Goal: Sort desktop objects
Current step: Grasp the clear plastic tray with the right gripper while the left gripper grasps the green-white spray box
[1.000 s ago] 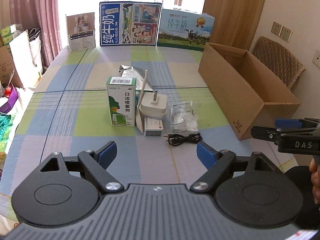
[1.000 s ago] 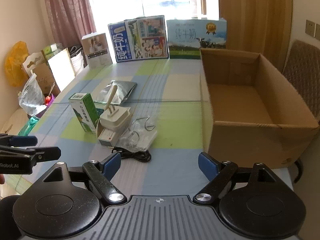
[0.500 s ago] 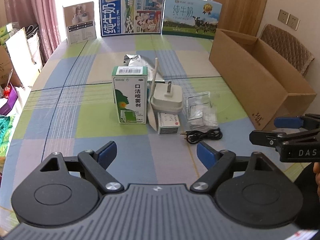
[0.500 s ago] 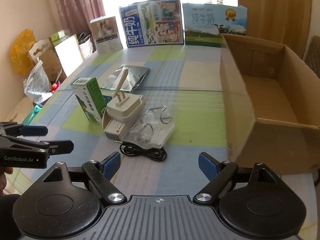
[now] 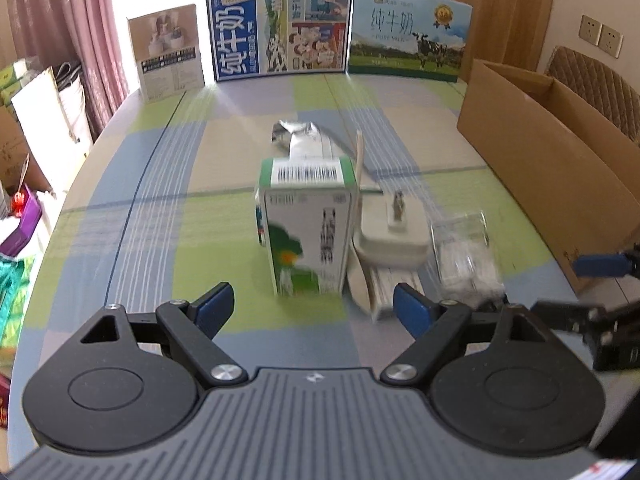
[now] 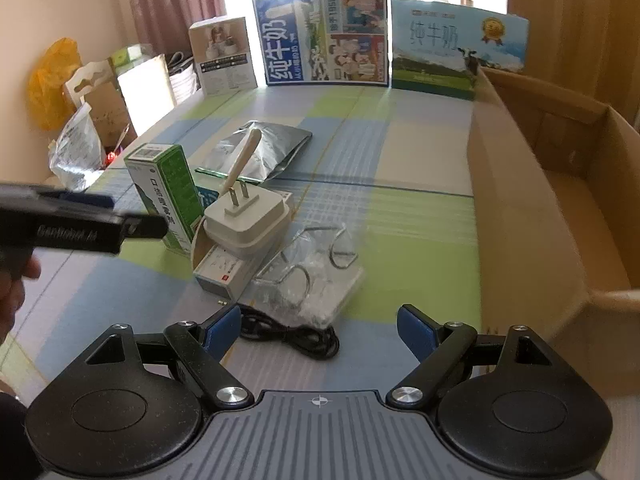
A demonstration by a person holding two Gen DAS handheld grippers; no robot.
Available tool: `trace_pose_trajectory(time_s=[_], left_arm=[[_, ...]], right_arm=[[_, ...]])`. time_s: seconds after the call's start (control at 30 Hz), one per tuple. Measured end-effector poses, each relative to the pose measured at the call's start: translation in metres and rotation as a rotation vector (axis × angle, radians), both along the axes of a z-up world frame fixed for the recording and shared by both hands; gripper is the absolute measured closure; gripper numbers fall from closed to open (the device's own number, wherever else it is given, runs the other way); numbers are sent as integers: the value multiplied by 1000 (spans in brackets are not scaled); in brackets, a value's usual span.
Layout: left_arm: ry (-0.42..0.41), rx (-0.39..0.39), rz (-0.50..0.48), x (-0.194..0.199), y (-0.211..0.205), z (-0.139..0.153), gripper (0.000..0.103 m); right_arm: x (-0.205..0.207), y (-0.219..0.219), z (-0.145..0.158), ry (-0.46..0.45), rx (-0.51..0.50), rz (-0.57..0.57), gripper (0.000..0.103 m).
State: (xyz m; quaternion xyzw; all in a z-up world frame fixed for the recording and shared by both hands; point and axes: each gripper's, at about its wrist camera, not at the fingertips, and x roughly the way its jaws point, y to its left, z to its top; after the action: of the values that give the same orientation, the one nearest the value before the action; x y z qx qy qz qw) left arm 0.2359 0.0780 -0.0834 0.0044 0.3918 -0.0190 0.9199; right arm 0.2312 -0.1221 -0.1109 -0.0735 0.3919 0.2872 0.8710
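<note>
Both grippers hang over the near edge of the checked tablecloth [image 5: 120, 216]. The left gripper [image 5: 314, 307] has its blue-padded jaws spread wide and empty, facing the upright green-and-white carton [image 5: 306, 232]. Just right of the carton, a white plug adapter [image 6: 246, 220] sits on a small white box [image 6: 224, 272]. The right gripper [image 6: 320, 330], wide open and empty too, hovers above the coiled black cable [image 6: 296, 334], with the clear plastic bag of metal hooks [image 6: 310, 276] just beyond. The open brown cardboard box [image 6: 560, 200] waits at far right.

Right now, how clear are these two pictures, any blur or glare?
Left wrist view: green box and plastic bag smeared by motion blur, window overexposed. Right wrist view: sharper on the white plug, but the left claw blurs; fisheye bends the cardboard box.
</note>
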Motion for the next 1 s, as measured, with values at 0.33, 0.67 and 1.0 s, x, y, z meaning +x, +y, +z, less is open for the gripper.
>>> trace_pose_trajectory(time_s=[0.33,0.67,1.0], left_arm=[[-32,14,15,35,0,-17,29],[-66,17,38,43,5,-29,31],[-94,4,35,50,9,-39,32]], right_arm=[[26,19,-17,-57,-57,99,20],[39,41,-36,-95,-106,196,8],[52,53,-49,-127,-164,247,5]])
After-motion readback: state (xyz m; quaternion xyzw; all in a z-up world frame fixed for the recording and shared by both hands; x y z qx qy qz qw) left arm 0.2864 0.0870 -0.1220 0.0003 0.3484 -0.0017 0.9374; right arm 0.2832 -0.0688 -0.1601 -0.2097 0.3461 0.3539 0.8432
